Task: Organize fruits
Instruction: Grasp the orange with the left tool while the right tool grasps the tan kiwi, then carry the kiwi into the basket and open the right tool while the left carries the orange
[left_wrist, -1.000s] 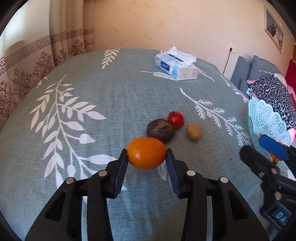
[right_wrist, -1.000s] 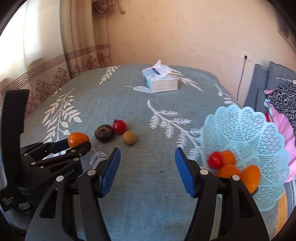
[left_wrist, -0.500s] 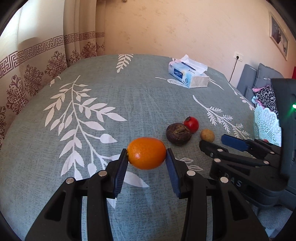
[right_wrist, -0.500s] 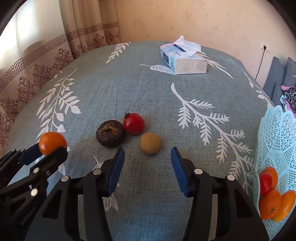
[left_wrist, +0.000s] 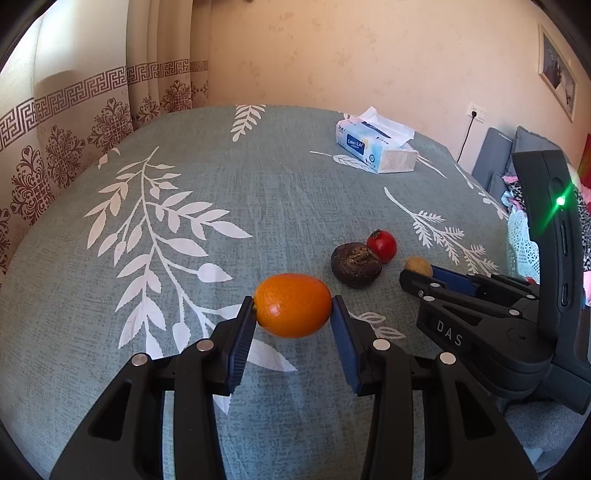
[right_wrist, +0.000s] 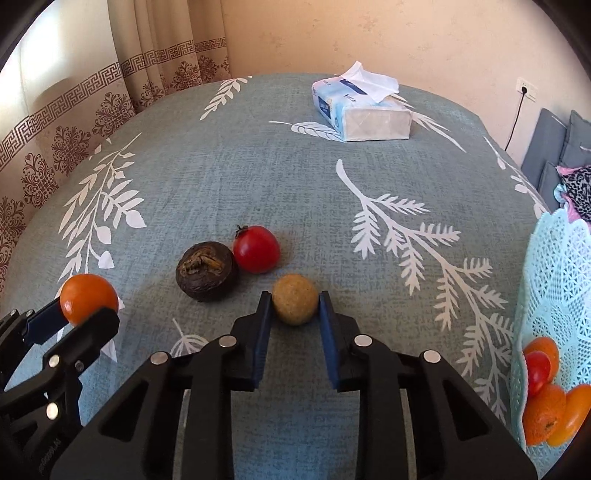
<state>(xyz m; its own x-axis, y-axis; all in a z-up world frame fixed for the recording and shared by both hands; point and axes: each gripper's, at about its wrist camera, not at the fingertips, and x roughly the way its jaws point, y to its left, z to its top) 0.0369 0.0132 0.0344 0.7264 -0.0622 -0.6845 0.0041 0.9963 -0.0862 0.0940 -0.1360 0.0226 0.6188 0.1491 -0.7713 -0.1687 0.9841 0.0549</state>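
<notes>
My left gripper (left_wrist: 293, 319) is shut on an orange kumquat (left_wrist: 292, 305) and holds it above the cloth; it also shows in the right wrist view (right_wrist: 88, 300). My right gripper (right_wrist: 295, 308) has closed around a small tan round fruit (right_wrist: 295, 299) on the table; both blue pads touch it. That fruit peeks out behind the right gripper in the left wrist view (left_wrist: 417, 265). A dark brown fruit (right_wrist: 206, 270) and a red tomato (right_wrist: 256, 249) lie just left of it. A pale blue lace basket (right_wrist: 554, 280) at the right holds several orange and red fruits (right_wrist: 545, 413).
A tissue box (right_wrist: 364, 110) stands at the far side of the table. The grey-green leaf-print tablecloth (right_wrist: 258, 166) covers the table. Patterned curtains (left_wrist: 74, 140) hang at the left. Grey cushions and clothes (right_wrist: 569, 162) lie beyond the basket at the right.
My right gripper moved forward and down to the tan fruit and closed its fingers on it. My left gripper kept hold of the kumquat and barely moved.
</notes>
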